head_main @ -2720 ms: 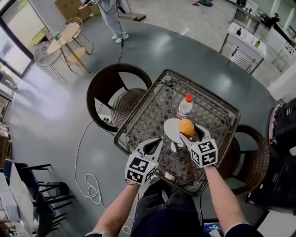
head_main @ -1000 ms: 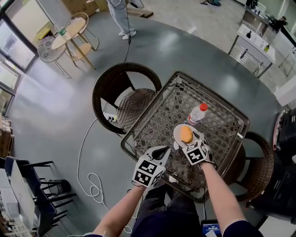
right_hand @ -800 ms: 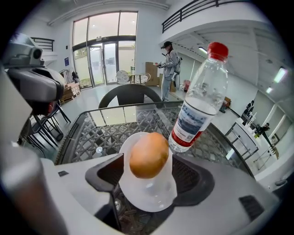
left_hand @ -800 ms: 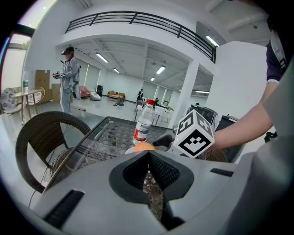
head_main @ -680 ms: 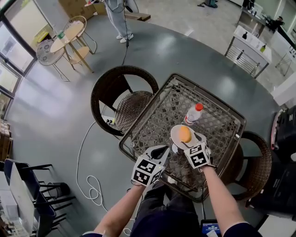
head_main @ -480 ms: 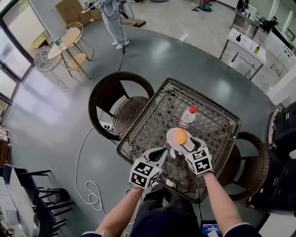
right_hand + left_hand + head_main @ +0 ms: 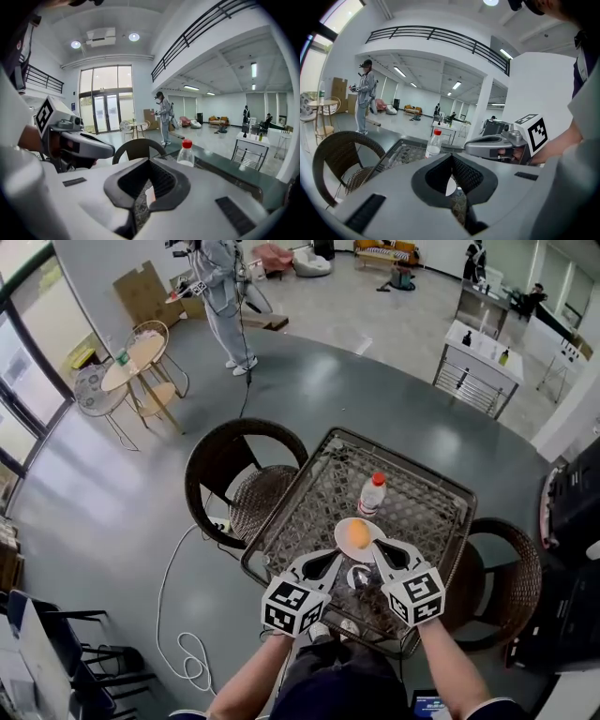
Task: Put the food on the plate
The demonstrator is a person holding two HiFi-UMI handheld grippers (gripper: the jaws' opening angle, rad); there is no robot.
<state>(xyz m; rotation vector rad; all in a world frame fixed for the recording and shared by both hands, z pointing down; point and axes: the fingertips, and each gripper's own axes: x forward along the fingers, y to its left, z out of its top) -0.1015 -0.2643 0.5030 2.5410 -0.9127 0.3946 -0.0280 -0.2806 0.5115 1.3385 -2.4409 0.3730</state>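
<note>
Wicker table (image 7: 314,486) on grey floor (image 7: 112,493) bears plate (image 7: 340,539).

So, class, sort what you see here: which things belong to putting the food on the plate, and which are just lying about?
Part of the job: round orange food, already lying on the white plate.
Just lying about: water bottle standing behind the plate; wicker chair beside the table.

open hall, grey floor, tall glazing
glossy grey floor (image 7: 112,493); glazed doors (image 7: 105,124); dark wicker chair (image 7: 258,488) left of lattice tabletop (image 7: 427,486), another (image 7: 506,568) right; round café table (image 7: 136,354); cardboard box (image 7: 141,282); white cable (image 7: 157,576) on floor; black mezzanine railing (image 7: 436,34); round ceiling lights (image 7: 134,36).
</note>
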